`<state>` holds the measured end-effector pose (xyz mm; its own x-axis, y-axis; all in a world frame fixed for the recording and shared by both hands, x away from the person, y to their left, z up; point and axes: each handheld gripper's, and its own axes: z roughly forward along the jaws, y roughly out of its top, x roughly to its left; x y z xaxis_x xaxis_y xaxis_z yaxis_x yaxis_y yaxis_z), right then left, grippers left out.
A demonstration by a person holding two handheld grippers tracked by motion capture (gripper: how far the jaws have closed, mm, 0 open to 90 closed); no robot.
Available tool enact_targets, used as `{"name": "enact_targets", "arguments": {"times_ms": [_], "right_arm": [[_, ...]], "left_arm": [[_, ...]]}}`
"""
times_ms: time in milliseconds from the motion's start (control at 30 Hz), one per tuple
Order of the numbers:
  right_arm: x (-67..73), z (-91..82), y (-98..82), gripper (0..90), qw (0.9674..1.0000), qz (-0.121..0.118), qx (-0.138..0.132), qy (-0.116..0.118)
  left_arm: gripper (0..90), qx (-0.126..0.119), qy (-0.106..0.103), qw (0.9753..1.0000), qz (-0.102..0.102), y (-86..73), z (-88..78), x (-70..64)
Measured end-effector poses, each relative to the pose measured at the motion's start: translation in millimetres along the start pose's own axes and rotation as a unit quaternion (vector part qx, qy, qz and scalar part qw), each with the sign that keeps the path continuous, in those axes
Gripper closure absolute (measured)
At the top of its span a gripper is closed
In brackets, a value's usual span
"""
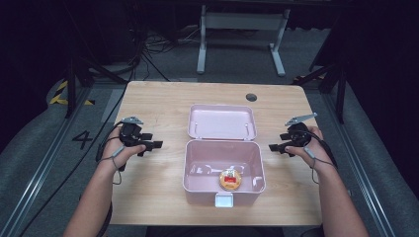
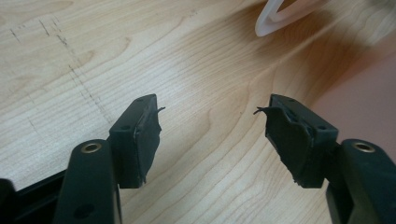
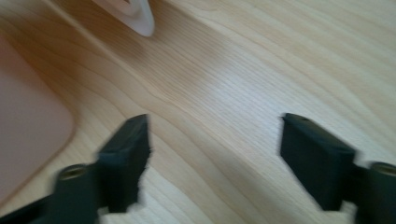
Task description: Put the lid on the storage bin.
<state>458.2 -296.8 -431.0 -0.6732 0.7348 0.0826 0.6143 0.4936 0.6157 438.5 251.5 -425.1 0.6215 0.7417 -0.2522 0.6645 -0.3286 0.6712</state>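
A pink plastic box stands open in the middle of the wooden table, its lid folded back flat behind it. Inside the box lies a round orange and red object. My left gripper hovers left of the box, jaws open and empty, pointing toward it. In the left gripper view my gripper has bare wood between its pads, with the box wall at the right. My right gripper sits right of the box, open and empty. The right gripper view has my gripper over wood, the box at left.
A white latch juts from the box's front wall. A small dark round hole marks the table's far right. A white desk frame stands on the grey floor beyond the table. Cables trail on the floor at the left.
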Motion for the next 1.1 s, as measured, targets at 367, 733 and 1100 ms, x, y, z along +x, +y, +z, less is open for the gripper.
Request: {"name": "enact_targets", "arguments": {"times_ms": [367, 733, 1100], "right_arm": [[-0.9, -6.9, -0.3, 47.7, 0.9997, -0.023, 0.004, 0.012], [-0.2, -11.4, -2.3, 46.4, 0.9999, -0.012, 0.003, -0.001], [0.8, -14.2, -4.7, 46.4, 0.9999, -0.012, 0.003, -0.007]], "left_arm": [[39.1, -0.02, -0.001, 0.9994, 0.03, 17.4, -5.9, -12.6], [41.2, -0.077, -0.024, 0.9962, 0.033, 54.2, -1.2, -22.4], [39.7, -0.056, -0.032, 0.9978, 0.017, 85.9, 23.2, -26.2]]}}
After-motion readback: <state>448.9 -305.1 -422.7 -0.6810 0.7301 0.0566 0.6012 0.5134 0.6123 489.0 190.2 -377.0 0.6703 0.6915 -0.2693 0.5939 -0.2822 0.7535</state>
